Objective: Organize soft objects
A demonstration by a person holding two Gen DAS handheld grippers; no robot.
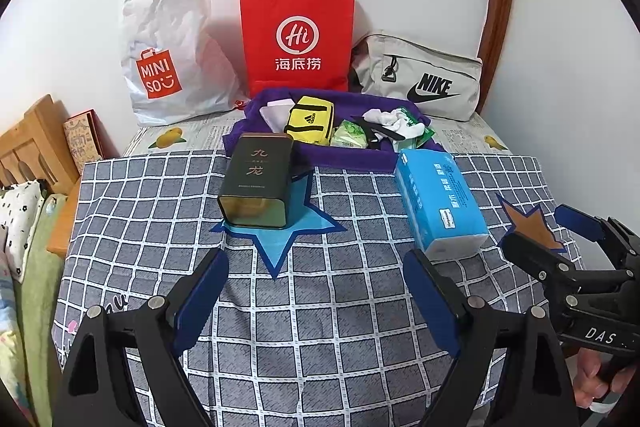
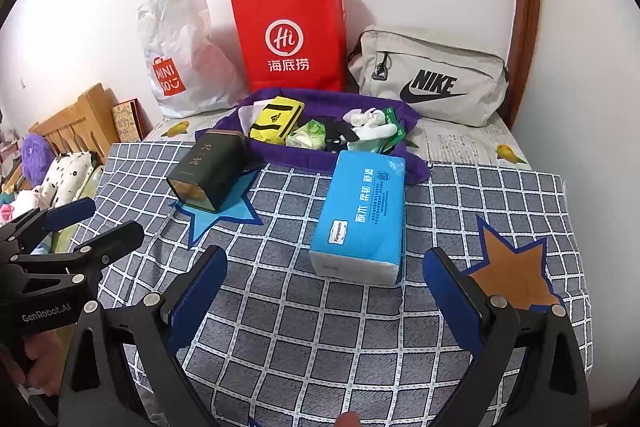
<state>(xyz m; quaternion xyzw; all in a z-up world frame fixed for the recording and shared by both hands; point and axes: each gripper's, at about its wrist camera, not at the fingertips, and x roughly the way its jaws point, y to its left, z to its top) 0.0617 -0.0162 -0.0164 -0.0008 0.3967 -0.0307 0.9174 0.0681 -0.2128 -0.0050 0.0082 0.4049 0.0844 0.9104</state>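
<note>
The tissue pack [image 2: 362, 215] lay at twelve o'clock from the right gripper [image 2: 324, 299], long side pointing away; both jaws gaped empty.

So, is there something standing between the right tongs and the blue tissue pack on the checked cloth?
Nothing visible does. The right tongs are open and hold nothing, and only bare checked cloth lies between them and the blue tissue pack. The dark tea tin stands off to the left, on the blue star.
</note>
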